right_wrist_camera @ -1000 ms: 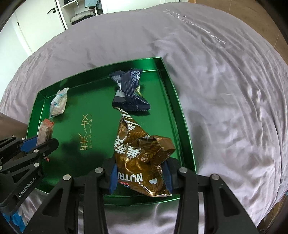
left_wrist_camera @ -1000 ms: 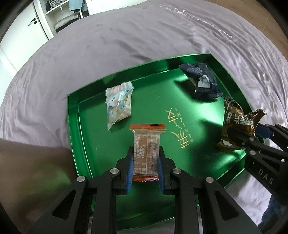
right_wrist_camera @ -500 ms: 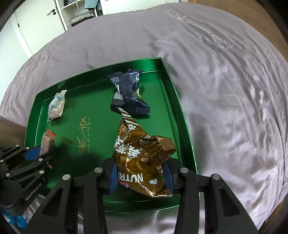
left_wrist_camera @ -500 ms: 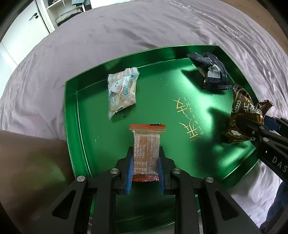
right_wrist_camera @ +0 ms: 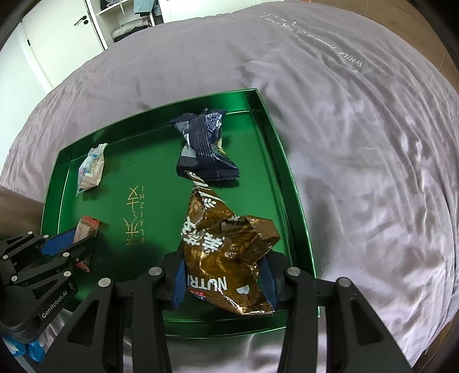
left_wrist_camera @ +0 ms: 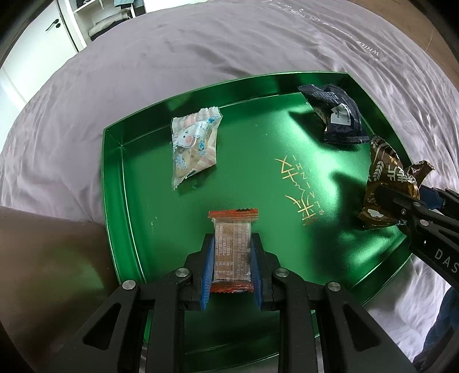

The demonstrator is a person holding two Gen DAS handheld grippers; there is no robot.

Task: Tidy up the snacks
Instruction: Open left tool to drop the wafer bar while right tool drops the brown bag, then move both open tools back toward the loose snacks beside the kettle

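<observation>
A green tray (left_wrist_camera: 120, 183) (right_wrist_camera: 275, 137) lies on a grey bedsheet. My left gripper (left_wrist_camera: 232, 259) is shut on an orange-edged cracker packet (left_wrist_camera: 233, 249) over the tray's near left part; it also shows in the right wrist view (right_wrist_camera: 86, 229). My right gripper (right_wrist_camera: 223, 275) is shut on a crumpled brown snack bag (right_wrist_camera: 226, 249) over the tray's near right part, also seen in the left wrist view (left_wrist_camera: 387, 183). A pale pink-and-blue packet (left_wrist_camera: 192, 143) (right_wrist_camera: 90, 169) and a dark navy packet (left_wrist_camera: 338, 114) (right_wrist_camera: 203, 146) lie in the tray.
The grey bedsheet (right_wrist_camera: 358, 143) spreads all around the tray. White wardrobe doors and open shelves (right_wrist_camera: 86, 25) stand beyond the bed. A brown surface (left_wrist_camera: 48, 272) sits at the tray's left.
Both grippers have drifted slightly over the tray, still holding their packets; the tray appears shifted right and lower in the left wrist view. The packets in the tray have not moved.
</observation>
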